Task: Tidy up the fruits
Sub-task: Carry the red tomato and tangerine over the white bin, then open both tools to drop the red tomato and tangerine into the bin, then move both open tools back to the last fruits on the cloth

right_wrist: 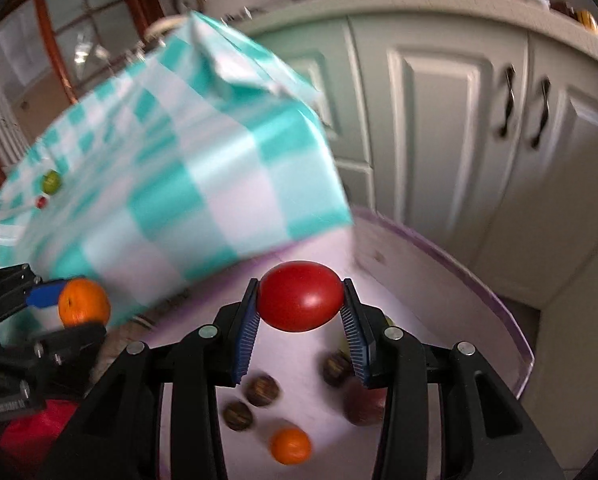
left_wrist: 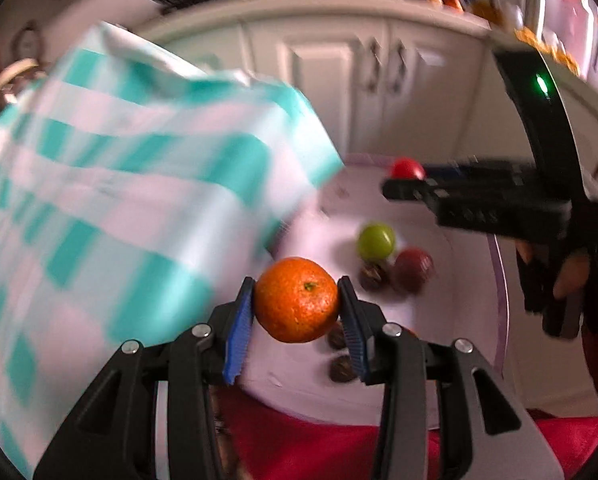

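Two fruits are held at once, one in each gripper. The left gripper [left_wrist: 297, 300] has its blue pads closed against the sides of an orange mandarin [left_wrist: 297, 299], which hangs above the near part of a pale lilac tray [left_wrist: 499, 280]. The right gripper [right_wrist: 300, 297] is clamped on a smooth red tomato [right_wrist: 300, 296], likewise held over the tray.

On the tray surface below lie loose pieces: a green fruit [left_wrist: 376, 241], a dark red fruit [left_wrist: 413, 268] just beside it, and several small brown round items [left_wrist: 373, 276], blurred. The right wrist view also shows a second small orange fruit [right_wrist: 290, 445] lying near the tray's front edge.

A teal-and-white checked bag [left_wrist: 119, 184] stands at the left of the tray, its folded top crumpled; two small round stickers or fruits on its side [right_wrist: 51, 181] are too small to make out. A hand [left_wrist: 571, 276] grips the handle of the right gripper, seen from the left wrist view. White cabinet doors [right_wrist: 439, 120] with dark handles stand behind the tray, and a red cloth [left_wrist: 319, 448] lies at the near edge.
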